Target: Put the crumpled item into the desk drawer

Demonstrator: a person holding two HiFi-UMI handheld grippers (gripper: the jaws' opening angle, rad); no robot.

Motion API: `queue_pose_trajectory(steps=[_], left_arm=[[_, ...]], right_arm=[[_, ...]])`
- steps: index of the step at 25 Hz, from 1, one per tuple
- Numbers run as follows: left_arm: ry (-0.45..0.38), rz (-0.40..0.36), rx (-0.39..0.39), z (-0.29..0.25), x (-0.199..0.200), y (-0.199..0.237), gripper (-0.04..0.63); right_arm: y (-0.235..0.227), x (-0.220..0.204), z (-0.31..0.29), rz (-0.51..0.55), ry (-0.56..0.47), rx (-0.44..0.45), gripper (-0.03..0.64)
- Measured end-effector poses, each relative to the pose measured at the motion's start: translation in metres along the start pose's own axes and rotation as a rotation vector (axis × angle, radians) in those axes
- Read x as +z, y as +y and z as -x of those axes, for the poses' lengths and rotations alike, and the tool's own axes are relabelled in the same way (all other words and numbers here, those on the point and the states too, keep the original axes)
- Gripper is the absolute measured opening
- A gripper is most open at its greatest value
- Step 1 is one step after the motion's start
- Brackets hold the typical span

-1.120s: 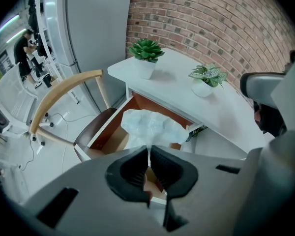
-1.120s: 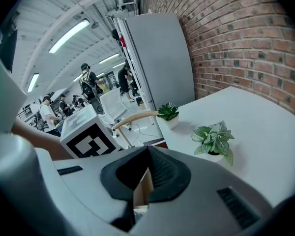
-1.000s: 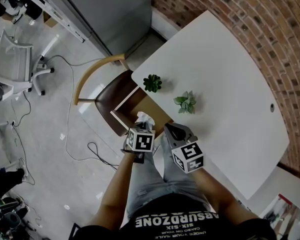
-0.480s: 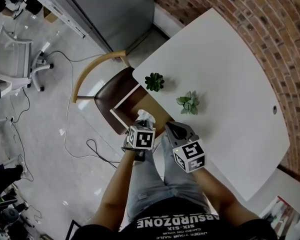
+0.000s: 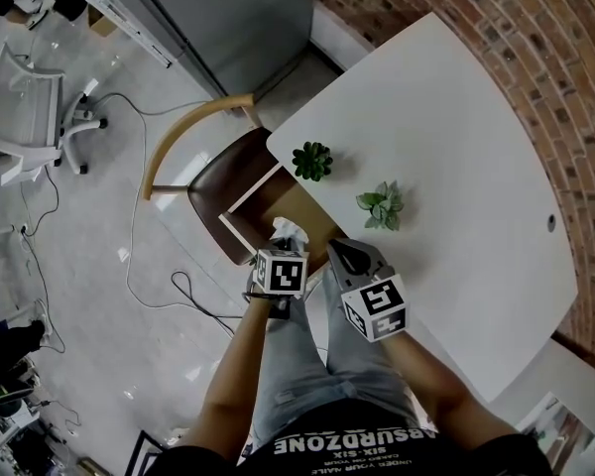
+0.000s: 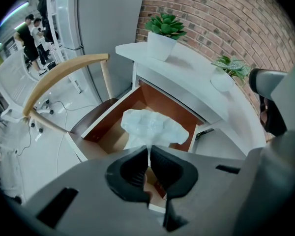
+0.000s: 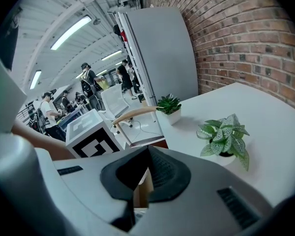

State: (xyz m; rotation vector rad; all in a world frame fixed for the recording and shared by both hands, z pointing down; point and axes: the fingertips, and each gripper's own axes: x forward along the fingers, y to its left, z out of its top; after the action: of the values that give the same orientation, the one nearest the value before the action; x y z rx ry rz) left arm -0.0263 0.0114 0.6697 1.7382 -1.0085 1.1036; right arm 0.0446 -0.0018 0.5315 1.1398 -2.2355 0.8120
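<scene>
My left gripper (image 5: 284,250) (image 6: 148,154) is shut on a tail of the crumpled white item (image 6: 152,126) (image 5: 288,233), which hangs just past the pads. It points steeply down over the open desk drawer (image 6: 163,101) (image 5: 268,204), whose brown inside shows beneath the item. The drawer sticks out from under the white desk (image 5: 456,167) above a chair seat. My right gripper (image 5: 340,257) (image 7: 146,149) is shut with nothing in it, just right of the left one at the desk's front edge.
A dark green succulent (image 5: 312,160) (image 6: 165,26) and a pale leafy plant (image 5: 382,204) (image 7: 225,134) stand on the desk. A chair (image 5: 190,145) with a curved wooden back sits under the drawer. A brick wall (image 5: 535,58) runs behind. Cables (image 5: 139,266) lie on the floor; people stand in the background.
Both grippers have sunk a little, the left one carrying the crumpled item down toward the open drawer. The grip is unchanged.
</scene>
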Motion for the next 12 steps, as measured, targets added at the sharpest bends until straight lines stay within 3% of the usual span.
queue_pose_trajectory(steps=[12], left_arm=[[0.011,0.061,-0.02,-0.018,-0.002,-0.004,0.011]], right_arm=[[-0.007,-0.006,-0.01,-0.001,-0.019,-0.05,-0.002]])
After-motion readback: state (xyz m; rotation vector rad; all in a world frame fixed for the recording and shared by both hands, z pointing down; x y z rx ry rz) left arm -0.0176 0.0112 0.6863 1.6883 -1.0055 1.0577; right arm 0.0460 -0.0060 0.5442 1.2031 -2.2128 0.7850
